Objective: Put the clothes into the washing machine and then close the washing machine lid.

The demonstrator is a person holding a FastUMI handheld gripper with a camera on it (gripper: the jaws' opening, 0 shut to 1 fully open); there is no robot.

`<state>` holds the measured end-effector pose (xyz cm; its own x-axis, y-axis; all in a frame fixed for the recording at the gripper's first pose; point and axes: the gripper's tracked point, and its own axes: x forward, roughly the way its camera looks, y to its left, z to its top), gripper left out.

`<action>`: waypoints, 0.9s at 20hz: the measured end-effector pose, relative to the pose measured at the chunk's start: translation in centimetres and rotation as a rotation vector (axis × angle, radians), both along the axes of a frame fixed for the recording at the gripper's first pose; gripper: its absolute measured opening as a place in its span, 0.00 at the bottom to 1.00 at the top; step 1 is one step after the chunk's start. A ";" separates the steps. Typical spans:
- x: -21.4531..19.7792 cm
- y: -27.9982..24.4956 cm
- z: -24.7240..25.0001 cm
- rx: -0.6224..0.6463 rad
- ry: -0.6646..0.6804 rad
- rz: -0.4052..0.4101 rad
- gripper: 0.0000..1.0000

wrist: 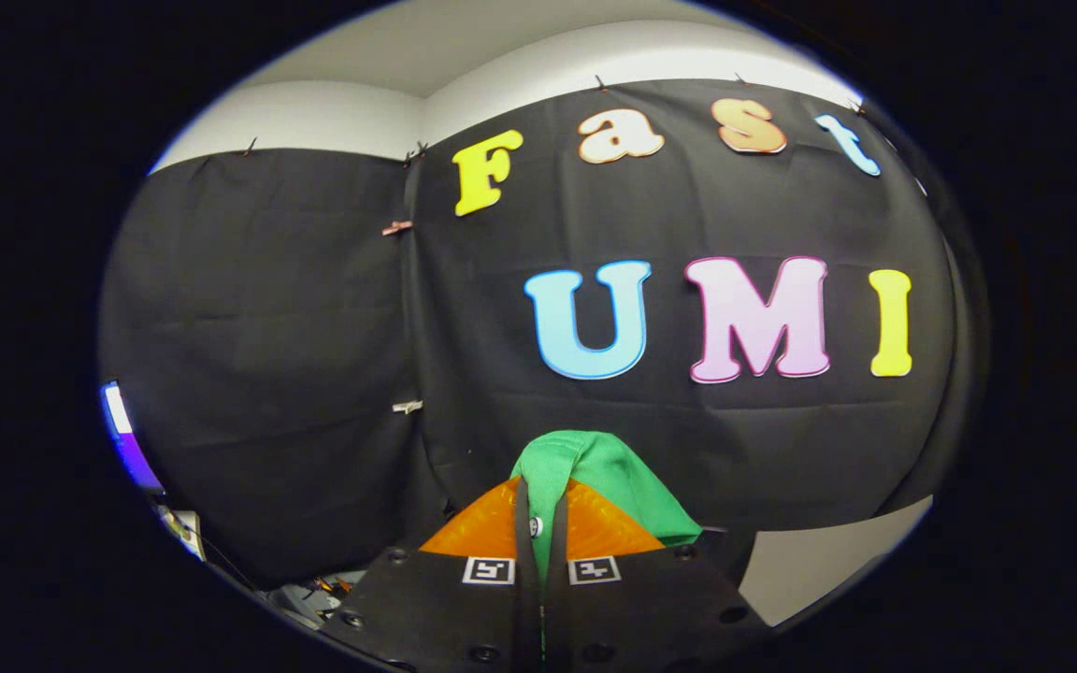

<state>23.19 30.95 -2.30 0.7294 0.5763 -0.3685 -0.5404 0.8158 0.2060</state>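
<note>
Gripper view: gripper [543, 514] jaws clamped on green cloth [609, 472], held aloft. Keep grip firm; release only once over the washer drum.

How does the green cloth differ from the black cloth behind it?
The green cloth is small and bunched up; the black cloth is wide and hangs nearly flat. The green cloth is pinched between the fingers of the tool, which is shut on it; the black cloth is clipped up as the wall beyond. Both are fabric.
</note>
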 end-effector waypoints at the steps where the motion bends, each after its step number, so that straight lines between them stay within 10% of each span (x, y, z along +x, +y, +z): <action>1: 0.0 0.8 -1.5 -0.011 0.009 0.024 0.06; 18: 2.7 3.9 -25.2 -0.127 0.326 0.155 0.07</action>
